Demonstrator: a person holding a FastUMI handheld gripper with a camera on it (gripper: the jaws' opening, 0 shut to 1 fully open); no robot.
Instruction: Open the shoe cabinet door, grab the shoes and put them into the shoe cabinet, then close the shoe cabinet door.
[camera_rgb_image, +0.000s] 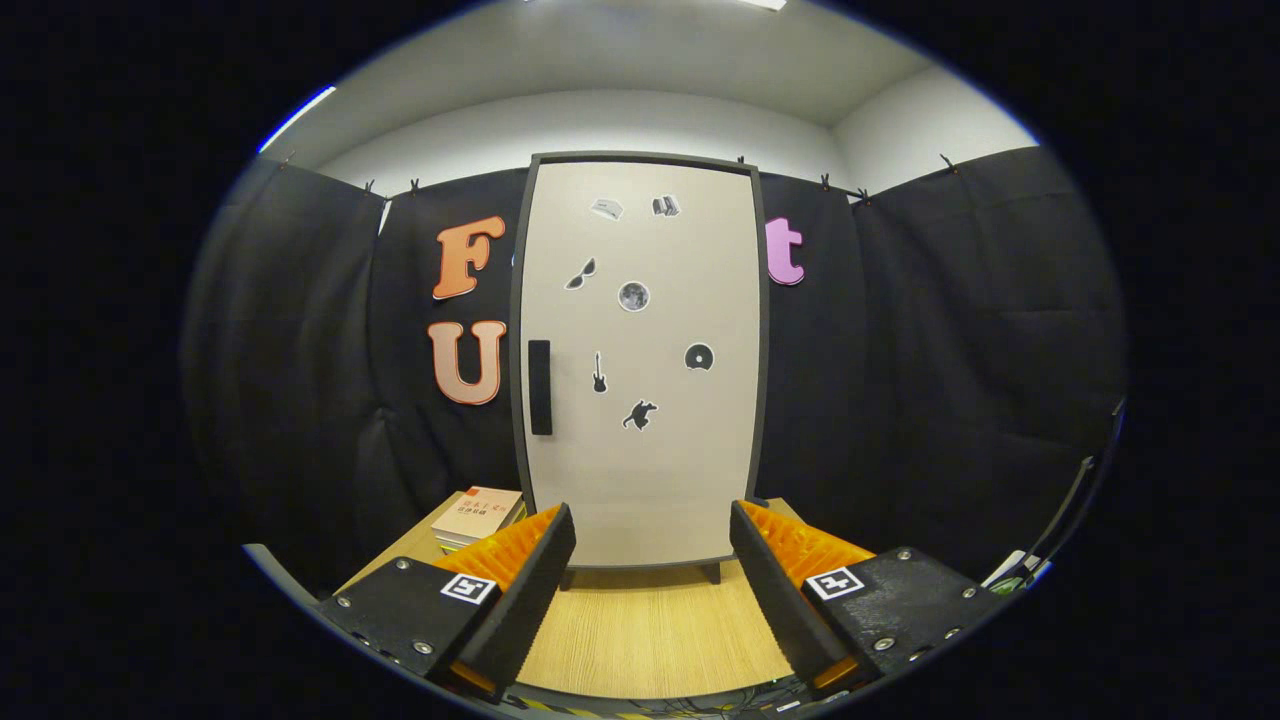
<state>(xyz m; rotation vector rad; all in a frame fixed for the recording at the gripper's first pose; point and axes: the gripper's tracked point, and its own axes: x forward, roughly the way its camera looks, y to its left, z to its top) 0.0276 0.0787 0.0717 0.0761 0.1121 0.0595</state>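
While the claw (652, 570) hangs wide open and empty, the shoe cabinet (640, 360) stands shut on the surface (650, 630) just beyond its fingers; books (478, 517) lie left of the cabinet.

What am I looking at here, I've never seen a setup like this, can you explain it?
A person holds a two-finger gripper in one hand; there is no robot arm. A fisheye camera rides on it and looks forward along the fingers, so they show low in the view. They are open, with nothing between them. Beyond them, on a wooden table, stands a shoe cabinet. Its door is closed, with a dark handle near one edge and small stickers on the front. Some books lie beside the cabinet.
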